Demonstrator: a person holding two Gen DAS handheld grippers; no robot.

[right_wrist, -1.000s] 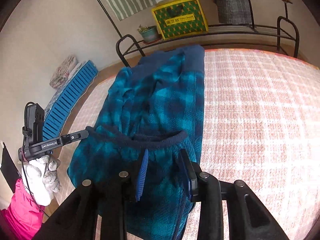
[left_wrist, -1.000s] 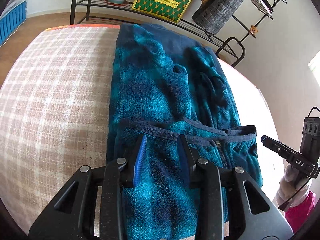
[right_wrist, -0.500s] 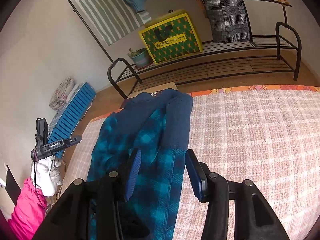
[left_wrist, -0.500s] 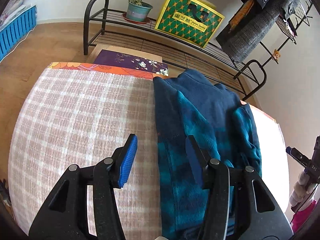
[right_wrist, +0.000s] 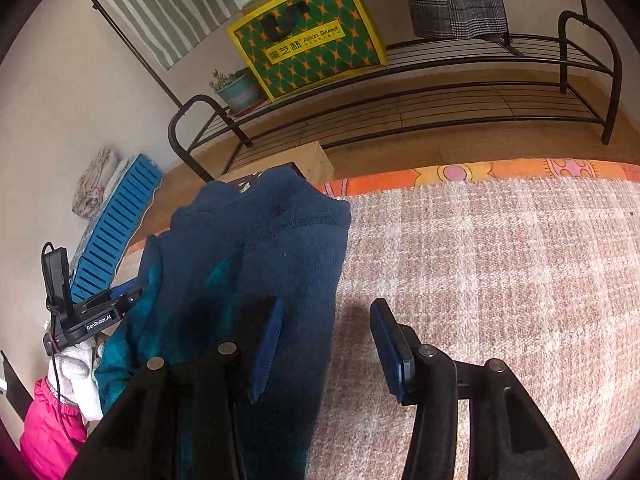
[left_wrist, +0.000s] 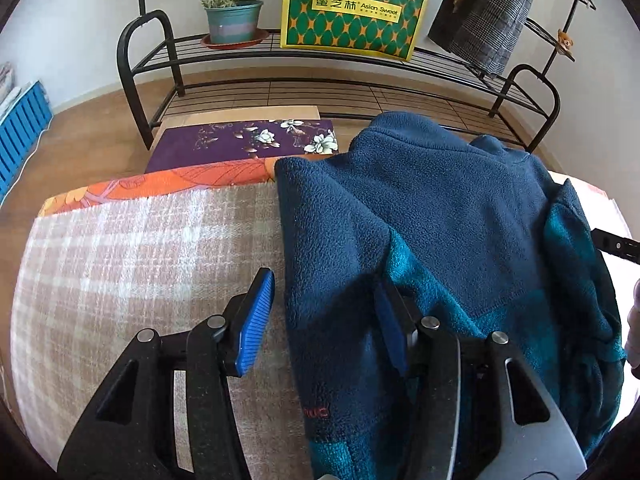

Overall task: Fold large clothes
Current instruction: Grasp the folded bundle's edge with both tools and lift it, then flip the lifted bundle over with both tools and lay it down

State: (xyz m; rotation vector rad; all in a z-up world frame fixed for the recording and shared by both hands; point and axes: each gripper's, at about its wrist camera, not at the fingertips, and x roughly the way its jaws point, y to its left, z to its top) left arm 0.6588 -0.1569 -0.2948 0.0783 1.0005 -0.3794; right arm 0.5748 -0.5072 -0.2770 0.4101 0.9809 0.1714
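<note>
1. Left wrist view: the left gripper (left_wrist: 326,320) has its fingers spread, pinching nothing. The left pad (left_wrist: 256,320) hangs over the checked blanket (left_wrist: 120,280); the right pad sits over the fleece (left_wrist: 440,220).
2. The fleece's straight left edge runs between the two pads. Its navy hem end reaches the far edge of the bed, touching the orange cover (left_wrist: 180,184).
3. A second ago the pads stood closer together over the collar, near the zip. Now the collar is out of sight and the gripper is at the hem end.
4. The rack (left_wrist: 340,92), pot (left_wrist: 234,20) and green bag (left_wrist: 352,8) fill more of the picture than before.
5. Right wrist view: the right gripper (right_wrist: 330,346) also has its fingers spread, with nothing gripped. The left pad (right_wrist: 268,352) lies over the fleece (right_wrist: 288,264); the right pad hangs over the blanket (right_wrist: 500,260).
6. The fleece's right edge passes between the pads. Earlier they were narrower, over the collar.
7. The other gripper shows at the left, held in a white glove (right_wrist: 76,368).
</note>
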